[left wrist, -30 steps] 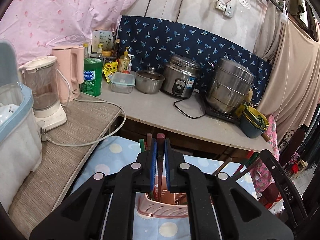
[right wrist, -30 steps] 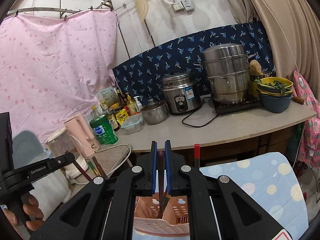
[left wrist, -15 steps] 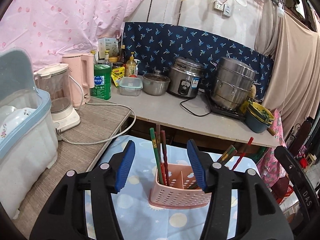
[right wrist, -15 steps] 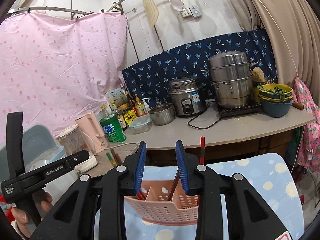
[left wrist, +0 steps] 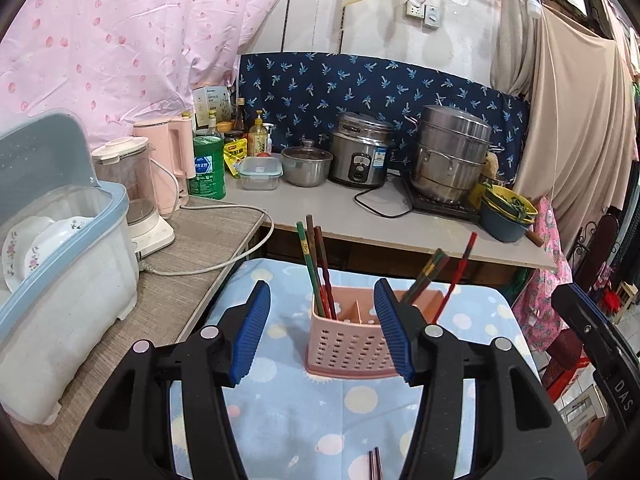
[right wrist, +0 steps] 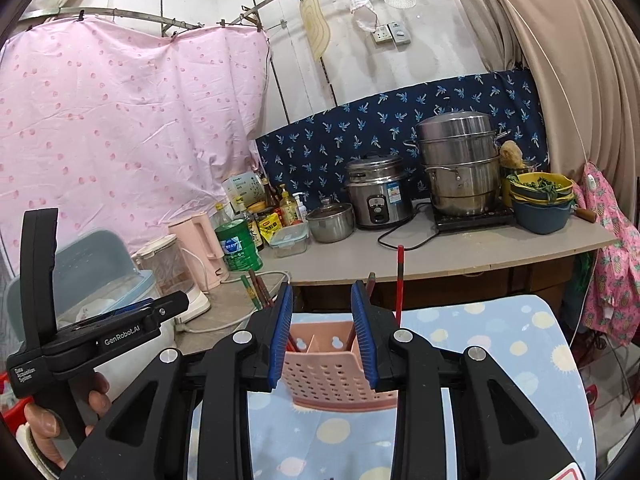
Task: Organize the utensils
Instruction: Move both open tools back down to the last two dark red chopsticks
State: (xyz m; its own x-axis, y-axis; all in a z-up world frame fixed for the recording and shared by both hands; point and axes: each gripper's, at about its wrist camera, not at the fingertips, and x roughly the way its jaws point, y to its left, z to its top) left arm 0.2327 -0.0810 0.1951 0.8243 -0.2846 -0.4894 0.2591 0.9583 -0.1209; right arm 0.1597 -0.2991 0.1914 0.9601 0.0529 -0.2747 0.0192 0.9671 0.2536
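left wrist view: the left hand-held gripper [left wrist: 322, 332] has its blue pads [left wrist: 249, 330] standing well apart with nothing clamped between them. beyond them a pink perforated utensil basket [left wrist: 350, 346] stands upright on a blue cloth with pale dots [left wrist: 360, 408]. in the basket's left compartment a bunch of chopsticks [left wrist: 316, 266], green, brown and red, leans a little to the left; in its right part another bunch of dark chopsticks [left wrist: 428, 272] and one red chopstick [left wrist: 460, 270] lean to the right. a further pair of chopsticks [left wrist: 375, 462] lies flat on the cloth near the bottom edge. to the left a grey desk [left wrist: 192, 248] carries a blue-rimmed dish box [left wrist: 60, 276] with plates inside. part of the right hand-held gripper's black body shows at the right edge.

right wrist view: the right hand-held gripper [right wrist: 322, 336] has its pads [right wrist: 280, 336] parted, empty, framing the same basket [right wrist: 332, 376] behind them. the red chopstick [right wrist: 399, 280] stands nearly upright at the basket's right. a hand [right wrist: 60, 420] holds the left hand-held gripper's handle at the left edge. the counter behind carries a rice cooker [right wrist: 378, 196] and a steel steamer pot [right wrist: 460, 168].
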